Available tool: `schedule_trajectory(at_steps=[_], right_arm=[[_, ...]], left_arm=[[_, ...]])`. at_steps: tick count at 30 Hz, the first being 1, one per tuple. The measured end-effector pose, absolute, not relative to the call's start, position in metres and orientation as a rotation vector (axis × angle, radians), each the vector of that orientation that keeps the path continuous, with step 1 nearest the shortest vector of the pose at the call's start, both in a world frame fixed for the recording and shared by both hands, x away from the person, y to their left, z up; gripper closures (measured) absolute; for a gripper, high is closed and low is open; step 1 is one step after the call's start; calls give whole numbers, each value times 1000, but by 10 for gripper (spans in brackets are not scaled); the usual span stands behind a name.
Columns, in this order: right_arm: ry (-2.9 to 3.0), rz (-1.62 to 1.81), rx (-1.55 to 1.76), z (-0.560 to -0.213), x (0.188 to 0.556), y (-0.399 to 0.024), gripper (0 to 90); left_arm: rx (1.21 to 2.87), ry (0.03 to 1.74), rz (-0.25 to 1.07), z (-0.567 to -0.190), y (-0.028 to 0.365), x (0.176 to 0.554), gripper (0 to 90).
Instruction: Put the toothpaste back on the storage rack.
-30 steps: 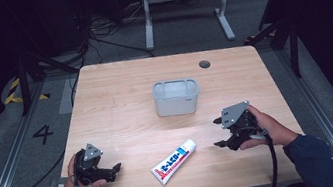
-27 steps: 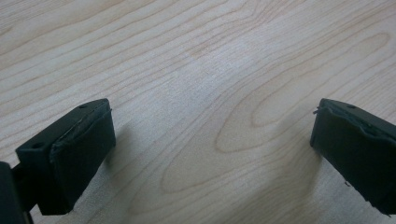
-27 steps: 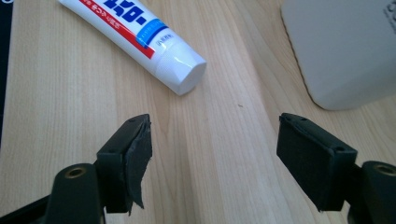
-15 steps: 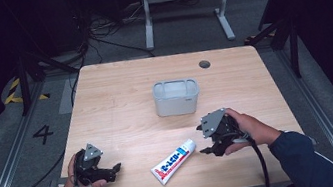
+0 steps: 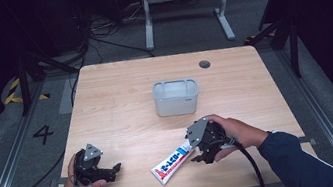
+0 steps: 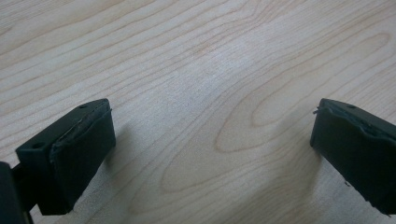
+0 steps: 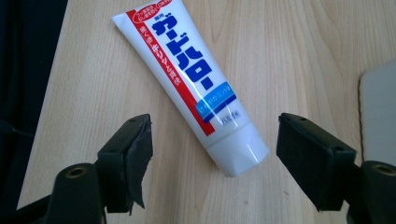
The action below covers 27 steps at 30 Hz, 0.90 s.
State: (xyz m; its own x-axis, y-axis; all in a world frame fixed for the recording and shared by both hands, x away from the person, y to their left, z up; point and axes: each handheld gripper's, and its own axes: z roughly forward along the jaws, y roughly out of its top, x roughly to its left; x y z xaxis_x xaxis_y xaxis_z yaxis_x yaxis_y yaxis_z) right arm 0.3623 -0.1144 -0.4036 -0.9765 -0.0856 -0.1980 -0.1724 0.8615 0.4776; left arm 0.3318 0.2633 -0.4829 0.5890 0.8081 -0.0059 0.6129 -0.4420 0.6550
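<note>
A white toothpaste tube [image 5: 171, 162] with red and blue print lies flat near the table's front edge, its cap end pointing toward my right gripper [image 5: 195, 152]. In the right gripper view the tube [image 7: 191, 79] stretches away, its white cap between and just ahead of my open right gripper [image 7: 212, 158]; the pads do not touch it. My left gripper [image 5: 114, 169] rests at the front left of the table in a hand. Its own view shows the left gripper [image 6: 212, 154] open over bare wood.
A grey rectangular bin [image 5: 176, 97] stands near the middle of the wooden table [image 5: 119, 96]; its pale edge [image 7: 380, 112] shows at the right of the right gripper view. A small round hole [image 5: 204, 64] sits at the back right. Dark floor and cables surround the table.
My right gripper has slid leftward across the table to the tube's cap end. The left gripper and the tube have stayed put.
</note>
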Motion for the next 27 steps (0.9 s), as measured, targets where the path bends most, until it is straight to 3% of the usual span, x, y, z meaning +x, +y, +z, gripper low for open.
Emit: schedule_trajectory(at_steps=[27], right_arm=[[2974, 545, -495, -423, 350, -43, 292]], left_arm=[[2201, 1114, 414, -483, 264, 332, 5]])
